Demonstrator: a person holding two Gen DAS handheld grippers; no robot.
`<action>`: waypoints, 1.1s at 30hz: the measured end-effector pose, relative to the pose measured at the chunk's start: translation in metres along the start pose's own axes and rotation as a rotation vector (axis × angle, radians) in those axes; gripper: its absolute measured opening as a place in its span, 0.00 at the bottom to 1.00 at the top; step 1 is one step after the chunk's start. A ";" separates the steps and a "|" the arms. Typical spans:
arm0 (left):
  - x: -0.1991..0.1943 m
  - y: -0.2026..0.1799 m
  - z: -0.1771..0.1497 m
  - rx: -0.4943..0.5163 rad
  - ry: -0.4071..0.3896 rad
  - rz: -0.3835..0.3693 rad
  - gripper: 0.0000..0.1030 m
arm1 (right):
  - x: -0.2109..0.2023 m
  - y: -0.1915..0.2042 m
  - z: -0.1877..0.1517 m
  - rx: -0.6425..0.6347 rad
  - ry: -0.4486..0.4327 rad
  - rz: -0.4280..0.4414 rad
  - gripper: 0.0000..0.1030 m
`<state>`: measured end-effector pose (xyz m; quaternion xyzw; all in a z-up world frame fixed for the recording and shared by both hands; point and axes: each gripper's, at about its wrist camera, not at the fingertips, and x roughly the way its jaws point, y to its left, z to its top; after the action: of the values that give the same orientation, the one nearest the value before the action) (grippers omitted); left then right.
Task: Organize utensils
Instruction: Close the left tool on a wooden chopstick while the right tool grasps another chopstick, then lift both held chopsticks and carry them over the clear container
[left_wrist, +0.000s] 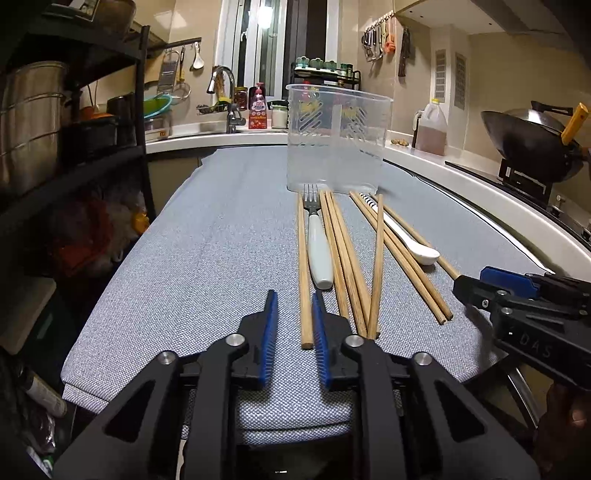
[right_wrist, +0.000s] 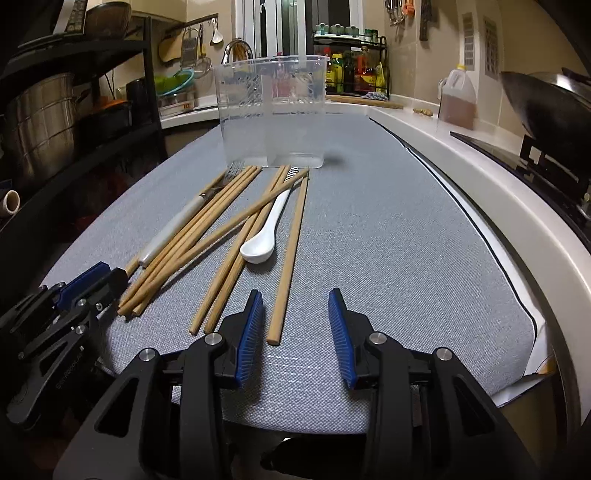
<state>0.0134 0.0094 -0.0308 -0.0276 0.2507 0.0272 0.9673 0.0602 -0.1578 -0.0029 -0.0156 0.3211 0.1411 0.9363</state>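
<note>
Left gripper (left_wrist: 293, 306) jaws narrow, gripping nothing, beside the nearest chopstick (left_wrist: 303, 273). Right gripper (right_wrist: 295, 306) released, empty. Clear holder (left_wrist: 338, 140) stands far.

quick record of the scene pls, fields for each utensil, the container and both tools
surface: grey mat
container: clear plastic holder, upright, looks empty, at the far end of the utensils
fork: white-handled fork, flat, tines toward the holder
spoon: white spoon, flat among the chopsticks, bowl at the near end
chopsticks: wooden chopsticks, loose on the mat, some crossing
left tool: left tool narrowly open, grips nothing
right tool: right tool open, grips nothing
</note>
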 end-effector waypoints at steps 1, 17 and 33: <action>0.000 -0.001 -0.001 0.005 -0.002 0.002 0.09 | 0.000 0.000 0.000 0.002 -0.002 -0.001 0.34; -0.029 0.005 0.008 0.002 -0.071 -0.003 0.06 | -0.036 -0.017 0.014 0.021 -0.115 -0.071 0.07; -0.062 0.006 0.040 0.020 -0.174 -0.007 0.06 | -0.081 -0.020 0.051 -0.008 -0.222 -0.058 0.06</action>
<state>-0.0215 0.0155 0.0337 -0.0163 0.1662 0.0237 0.9857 0.0347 -0.1913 0.0855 -0.0130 0.2145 0.1161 0.9697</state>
